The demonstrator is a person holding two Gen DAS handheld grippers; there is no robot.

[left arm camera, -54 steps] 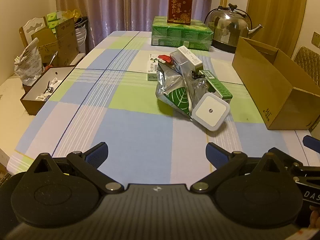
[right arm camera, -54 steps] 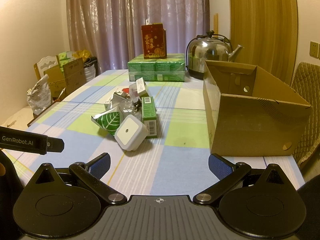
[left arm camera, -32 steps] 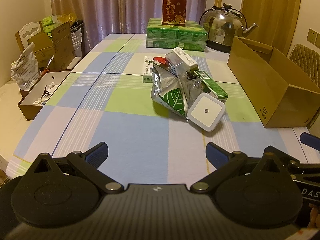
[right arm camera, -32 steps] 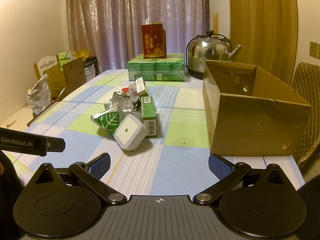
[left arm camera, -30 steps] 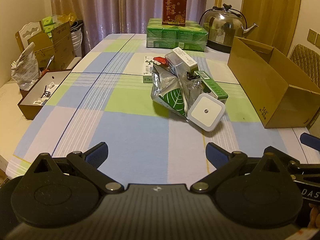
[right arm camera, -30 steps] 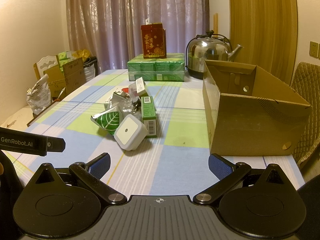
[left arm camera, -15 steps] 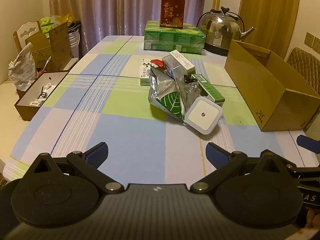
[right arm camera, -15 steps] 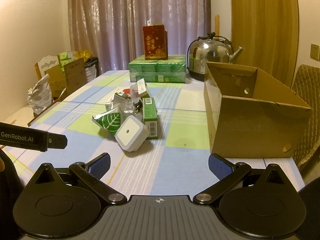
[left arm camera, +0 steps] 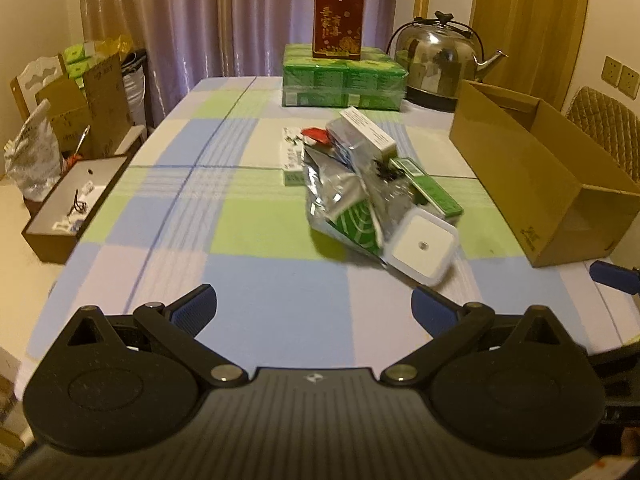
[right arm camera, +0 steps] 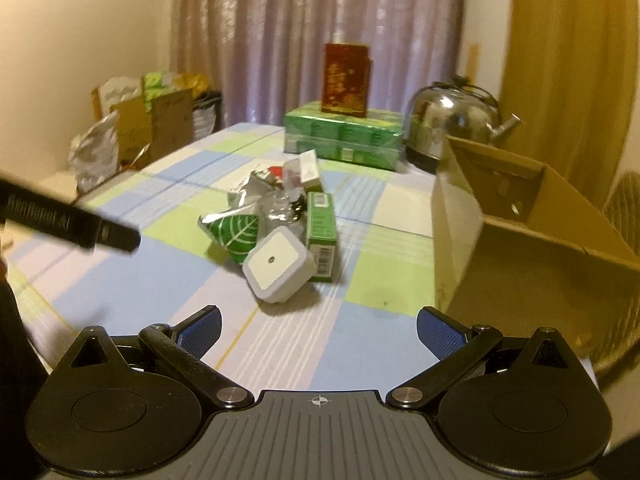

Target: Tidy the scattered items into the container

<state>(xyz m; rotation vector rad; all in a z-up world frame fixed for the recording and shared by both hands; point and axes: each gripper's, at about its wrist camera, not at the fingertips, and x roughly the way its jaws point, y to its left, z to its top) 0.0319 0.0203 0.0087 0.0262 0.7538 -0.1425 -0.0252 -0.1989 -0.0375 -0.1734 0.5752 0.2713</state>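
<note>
Both grippers hang over the near edge of the table [left arm camera: 168, 216], and each one is spread wide with nothing between its blue pads. The pile of scattered things sits in the middle of the table, well apart from both. The nearest thing in the pile is a white square box [right arm camera: 278, 265] with a small dot on top. It leans on a silver bag with a green leaf [right arm camera: 236, 229], and a long green box [right arm camera: 321, 229] lies just beside it on the right, with its long side running from near to far. A white box [left arm camera: 366, 127] rests on top at the far end. The brown cardboard box [right arm camera: 516, 220] stands open on the right side of the table, close to the pile. From the right gripper [right arm camera: 318, 326] the white square box lies straight ahead and a little to the left. From the left gripper [left arm camera: 314, 306] it lies ahead and off to the right. So the right gripper looks nearer to it, and also nearer to the cardboard box, though the curved pictures make this hard to judge. Nothing can be seen inside the cardboard box from here, so the tidying seems to be just starting.
</note>
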